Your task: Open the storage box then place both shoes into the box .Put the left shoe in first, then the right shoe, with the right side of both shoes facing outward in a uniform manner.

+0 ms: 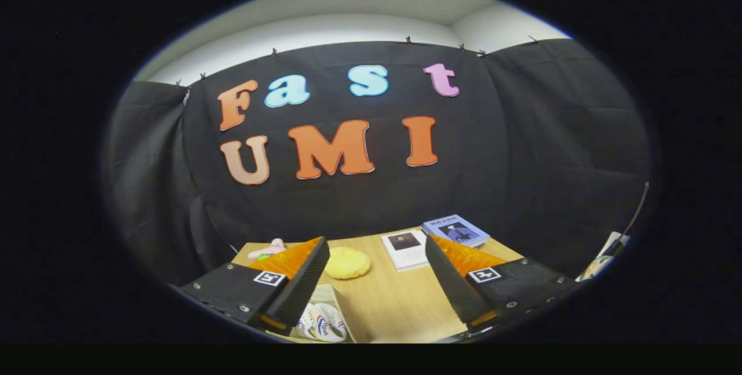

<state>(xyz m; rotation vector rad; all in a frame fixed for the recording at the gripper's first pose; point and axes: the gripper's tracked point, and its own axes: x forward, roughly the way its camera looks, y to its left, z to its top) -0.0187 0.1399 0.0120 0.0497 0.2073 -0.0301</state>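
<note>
My gripper hovers open above a wooden table, its two fingers spread wide with nothing between them. Just inside the left finger, low down near me, a white shoe with coloured stripes peeks out, lying in what looks like a pale box whose rim shows beside it. Most of the shoe and the box is hidden under the left finger.
A yellow round cushion-like thing lies on the table beyond the left finger. Two books, one white and one blue, rest at the table's far edge. A pink and green object sits at the far left corner.
</note>
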